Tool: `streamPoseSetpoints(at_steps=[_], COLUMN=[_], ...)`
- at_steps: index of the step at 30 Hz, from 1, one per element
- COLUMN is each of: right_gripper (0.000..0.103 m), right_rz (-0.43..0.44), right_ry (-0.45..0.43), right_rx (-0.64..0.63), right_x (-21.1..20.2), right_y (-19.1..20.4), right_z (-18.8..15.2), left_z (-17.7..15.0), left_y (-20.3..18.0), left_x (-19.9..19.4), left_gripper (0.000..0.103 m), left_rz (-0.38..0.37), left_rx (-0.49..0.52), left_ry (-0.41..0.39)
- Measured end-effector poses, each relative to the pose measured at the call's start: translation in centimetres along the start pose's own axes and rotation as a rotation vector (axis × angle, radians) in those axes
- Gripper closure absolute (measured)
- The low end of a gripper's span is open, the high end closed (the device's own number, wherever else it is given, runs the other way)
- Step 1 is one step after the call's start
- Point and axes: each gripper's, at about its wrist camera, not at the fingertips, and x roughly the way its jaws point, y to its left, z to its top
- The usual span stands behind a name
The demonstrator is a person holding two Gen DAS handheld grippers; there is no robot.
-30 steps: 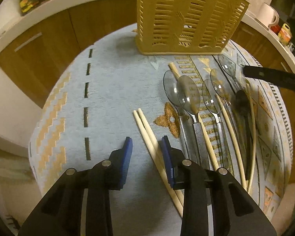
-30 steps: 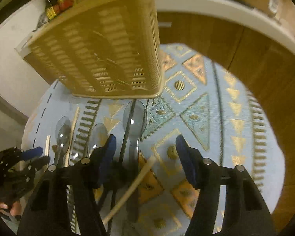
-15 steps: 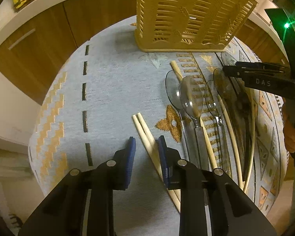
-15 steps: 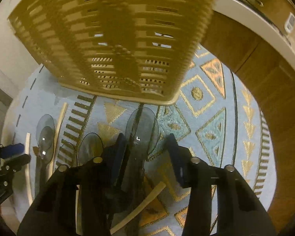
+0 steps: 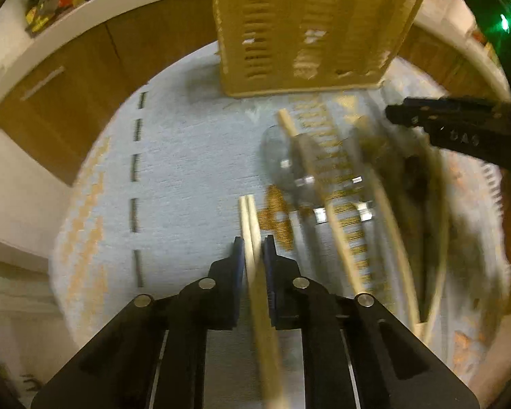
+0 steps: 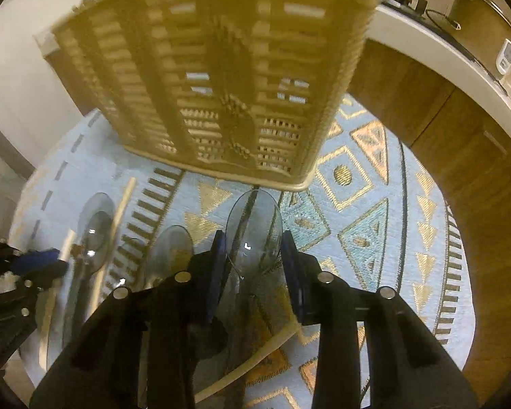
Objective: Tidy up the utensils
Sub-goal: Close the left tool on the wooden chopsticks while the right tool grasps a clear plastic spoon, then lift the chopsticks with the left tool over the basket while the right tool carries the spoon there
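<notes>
Chopsticks (image 5: 252, 235), a pair, are clamped between the narrowed pads of the left gripper (image 5: 253, 248) near the mat's (image 5: 187, 156) middle. Only the right wrist view shows the right gripper (image 6: 253, 255) half-open around a clear spoon (image 6: 253, 228) beneath the slatted caddy (image 6: 221, 78).

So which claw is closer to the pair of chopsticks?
Left. The left claw is closed around the pair of chopsticks; the right claw sits over a big spoon farther away.
</notes>
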Motion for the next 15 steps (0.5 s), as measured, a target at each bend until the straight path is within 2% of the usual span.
streamPoseSetpoints(at_steps=[6, 15], right_gripper=[0.073, 0.073], right_rz=[0.088, 0.218], right_ry=[-0.142, -0.343], right_rx=[-0.014, 0.016], right_x=[-5.2, -11.4], right_y=[-0.1, -1.6], right_z=[-2.0, -3.5], left_z=[-0.8, -2.8], left_y=[0.2, 1.4], left_x=[-2.7, -8.7], left_gripper=[0.094, 0.094], left_rz=[-0.098, -0.186], left_rx=[-0.051, -0.100], left_ry=[-0.152, -0.409])
